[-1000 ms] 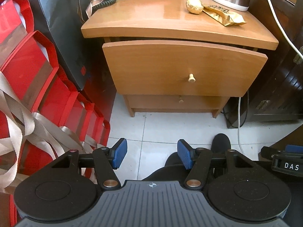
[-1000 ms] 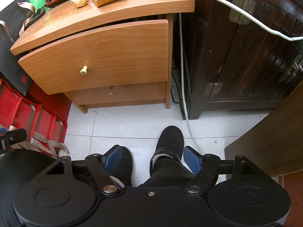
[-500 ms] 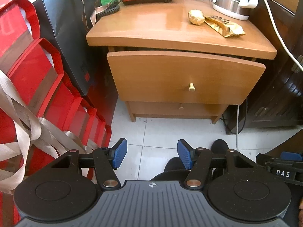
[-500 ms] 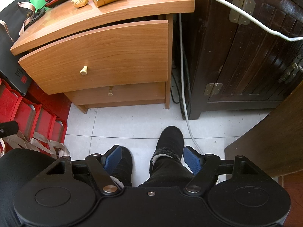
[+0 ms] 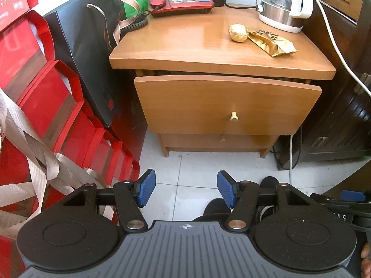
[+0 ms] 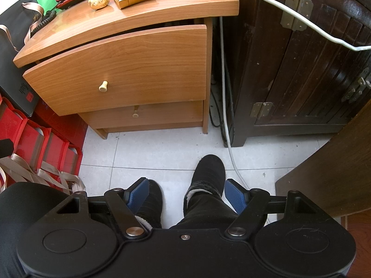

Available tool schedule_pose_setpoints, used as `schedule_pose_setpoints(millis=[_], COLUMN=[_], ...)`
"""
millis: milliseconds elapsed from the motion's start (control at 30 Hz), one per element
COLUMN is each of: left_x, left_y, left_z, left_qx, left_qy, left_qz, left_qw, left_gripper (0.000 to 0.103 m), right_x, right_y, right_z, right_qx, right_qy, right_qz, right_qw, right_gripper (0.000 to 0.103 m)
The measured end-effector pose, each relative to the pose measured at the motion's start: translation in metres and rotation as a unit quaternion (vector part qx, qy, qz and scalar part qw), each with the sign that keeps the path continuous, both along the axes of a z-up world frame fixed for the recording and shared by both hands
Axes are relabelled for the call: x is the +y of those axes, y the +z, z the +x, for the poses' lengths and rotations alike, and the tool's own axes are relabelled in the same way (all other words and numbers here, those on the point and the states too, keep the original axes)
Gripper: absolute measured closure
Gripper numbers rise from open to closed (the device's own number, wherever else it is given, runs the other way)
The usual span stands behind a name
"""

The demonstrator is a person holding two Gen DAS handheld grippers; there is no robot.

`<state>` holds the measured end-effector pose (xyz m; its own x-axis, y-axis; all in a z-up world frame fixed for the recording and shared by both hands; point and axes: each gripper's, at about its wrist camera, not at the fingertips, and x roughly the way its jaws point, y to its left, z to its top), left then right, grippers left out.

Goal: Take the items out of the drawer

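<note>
both pairs of jaws stand wide and grasp nothing: our left gripper (image 5: 183, 191) hangs over bare floor tiles, and our right gripper (image 6: 187, 195) hangs over our own shoes (image 6: 209, 169), both well short of the nightstand (image 5: 208, 46). the top drawer (image 5: 227, 104) is pulled out only a crack, with a dark slit showing under the tabletop, so we cannot see what lies inside it. we judge that the first risk is the small knob (image 5: 234, 116): it is smooth and narrow, and pads closing off-centre could slip off it or twist it rather than pull. the drawer front also sits slightly skewed, so a one-sided pull may jam it in its runners. further out, the white cable (image 6: 278, 11) drapes across the dark cabinet (image 6: 313, 69) beside the nightstand and a sweeping right hand could snag it and tug the kettle (image 5: 283, 2). on our left the red gift bags (image 5: 34, 92) and their ribbons crowd close and could catch the left fingers. the gold ball (image 5: 238, 32) and gold packet (image 5: 271, 42) on top could be knocked off.
</note>
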<state>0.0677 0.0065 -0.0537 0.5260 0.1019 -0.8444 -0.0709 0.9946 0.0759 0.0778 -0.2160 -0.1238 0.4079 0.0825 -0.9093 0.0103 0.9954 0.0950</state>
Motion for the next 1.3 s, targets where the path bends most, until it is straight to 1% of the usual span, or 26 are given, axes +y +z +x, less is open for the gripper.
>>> schedule_pose_setpoints(millis=[433,633,767,900,1300], left_x=[-0.001,0.001,0.002,0.003,0.004], left_y=[0.008,0.01,0.01,0.012,0.02], left_z=[0.0,0.0,0.0,0.0,-0.003], left_qx=[-0.008,-0.01,-0.011,-0.013,-0.02], left_qy=[-0.003,-0.001,0.001,0.001,-0.004], left_qz=[-0.001,-0.001,0.001,0.0,0.003], left_qw=[1.0,1.0,0.9999,0.9999,0.9998], left_gripper=[0.041,0.041,0.041,0.041,0.041], right_x=[0.003,0.006,0.007,0.015,0.033], right_y=[0.002,0.01,0.019,0.031,0.075], right_z=[-0.003,-0.005,-0.007,-0.01,-0.013], right_qx=[-0.009,-0.031,-0.046,-0.066,-0.132], right_qy=[0.004,0.01,0.009,0.02,0.051], right_qz=[-0.004,-0.011,-0.001,0.001,0.006], right_qw=[1.0,0.999,0.999,0.998,0.99], right_gripper=[0.033,0.032,0.031,0.031,0.028])
